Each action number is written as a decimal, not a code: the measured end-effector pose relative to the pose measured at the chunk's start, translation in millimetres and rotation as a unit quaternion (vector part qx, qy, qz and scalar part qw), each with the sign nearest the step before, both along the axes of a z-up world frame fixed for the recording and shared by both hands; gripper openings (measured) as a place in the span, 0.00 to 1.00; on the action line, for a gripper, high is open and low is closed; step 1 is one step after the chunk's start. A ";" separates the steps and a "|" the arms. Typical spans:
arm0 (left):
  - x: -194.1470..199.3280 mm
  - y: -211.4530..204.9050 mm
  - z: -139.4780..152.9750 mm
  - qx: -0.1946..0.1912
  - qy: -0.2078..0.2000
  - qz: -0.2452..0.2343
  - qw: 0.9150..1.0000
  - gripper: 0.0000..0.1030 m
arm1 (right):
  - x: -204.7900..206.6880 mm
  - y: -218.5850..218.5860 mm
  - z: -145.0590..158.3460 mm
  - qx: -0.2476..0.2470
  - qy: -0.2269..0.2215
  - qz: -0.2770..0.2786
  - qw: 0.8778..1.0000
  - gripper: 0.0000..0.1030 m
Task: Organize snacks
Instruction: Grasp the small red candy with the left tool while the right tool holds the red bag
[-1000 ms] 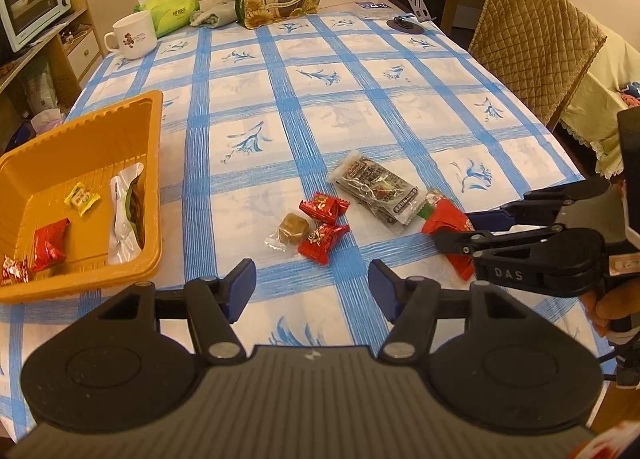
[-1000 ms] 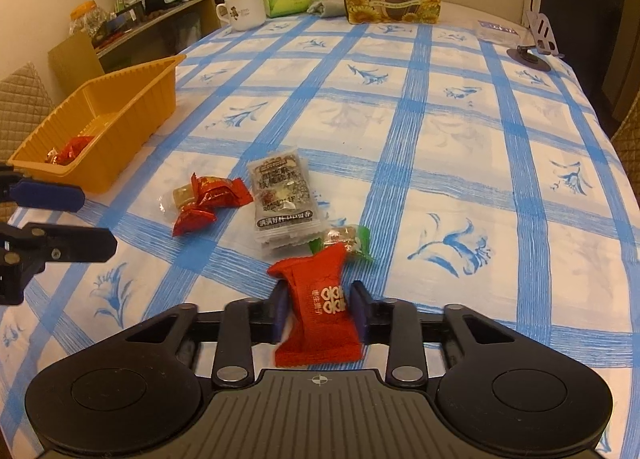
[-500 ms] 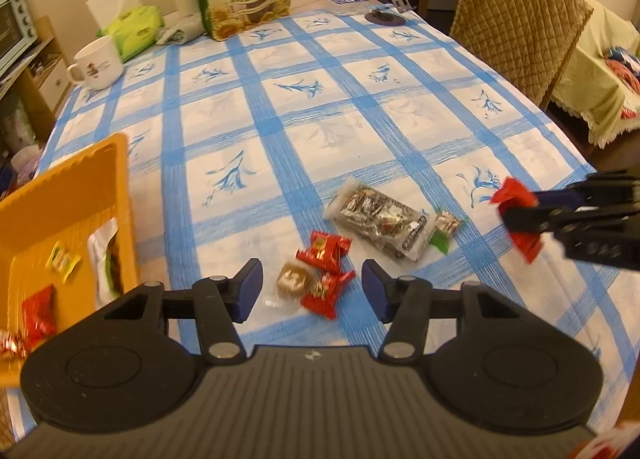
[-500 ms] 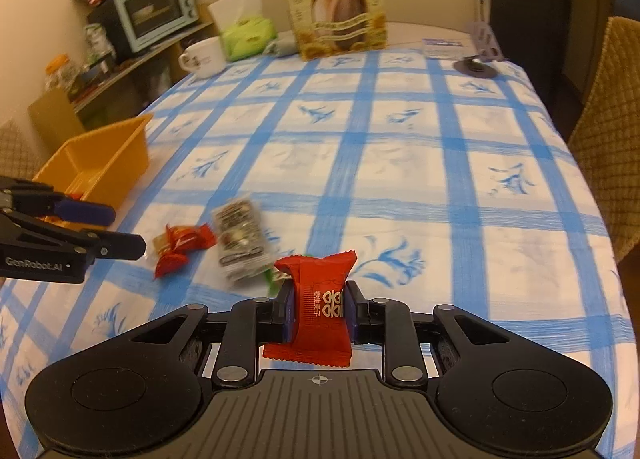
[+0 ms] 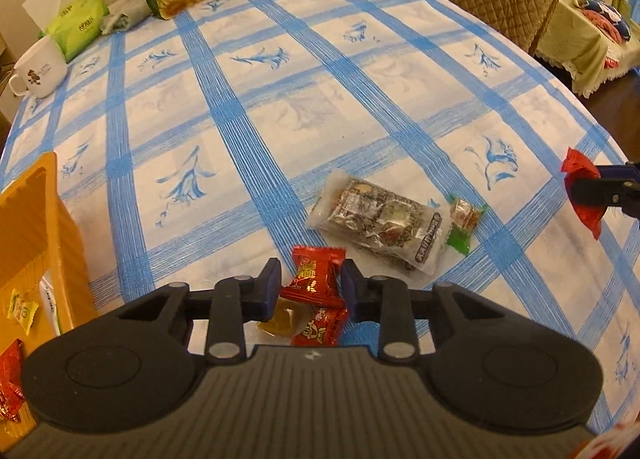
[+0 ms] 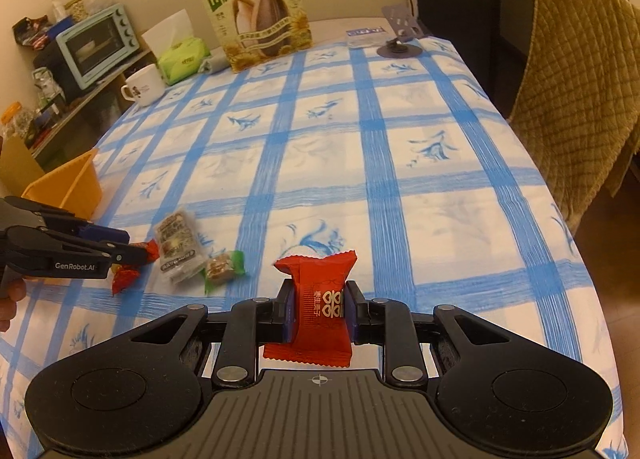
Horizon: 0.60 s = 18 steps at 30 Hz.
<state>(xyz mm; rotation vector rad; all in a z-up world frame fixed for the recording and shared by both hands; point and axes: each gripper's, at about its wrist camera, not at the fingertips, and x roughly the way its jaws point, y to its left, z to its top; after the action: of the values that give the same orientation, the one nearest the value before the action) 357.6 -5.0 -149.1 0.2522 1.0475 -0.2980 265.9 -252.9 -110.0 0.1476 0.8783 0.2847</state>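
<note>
Right gripper [image 6: 316, 309] clamped on red packet [image 6: 320, 323] above tablecloth's [image 6: 400, 147] near edge, left gripper [image 5: 310, 285] jaws closing around red candy [image 5: 316, 277] there, not visibly pressing, orange basket [image 5: 44, 219] at left edge.

Black left gripper [image 5: 310, 289], blue fingers [image 5: 269, 291], silver screws, white "GenRobot.AI" lettering

A home dining room — a table [image 6: 400, 147] under a blue-checked cloth; at its far end a mug [image 6: 145, 84], a tissue pack [image 6: 182, 59] and a sunflower-seed bag [image 6: 256, 15]; beside it a quilted chair [image 6: 576, 99]; a toaster oven [image 6: 96, 44] on a shelf — lived-in clutter.
</note>
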 end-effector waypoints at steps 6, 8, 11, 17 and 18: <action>-0.5 0.7 -4.2 -0.004 0.002 -0.001 1.000 0.23 | -3.9 -5.0 -2.7 0.002 0.005 -0.015 1.000 0.25; -0.8 1.1 -3.6 -0.006 0.000 -0.001 1.000 0.22 | -4.6 -5.8 -2.4 0.002 0.005 -0.017 1.000 0.25; -2.0 2.1 -0.6 -0.010 -0.005 0.000 1.000 0.18 | -5.7 -5.7 -0.3 0.001 0.002 -0.019 1.000 0.25; -9.2 6.0 12.5 -0.024 -0.019 0.008 0.999 0.17 | -7.3 -5.4 5.7 0.001 -0.007 -0.019 1.000 0.25; -11.5 6.8 16.0 -0.028 -0.023 0.010 0.999 0.17 | -8.0 -5.1 7.0 0.001 -0.009 -0.019 1.000 0.25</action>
<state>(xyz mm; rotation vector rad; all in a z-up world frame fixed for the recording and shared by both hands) 346.1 1.7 -133.1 0.1979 0.9947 -0.3019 258.0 -258.0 -103.0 0.1626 0.8571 0.2519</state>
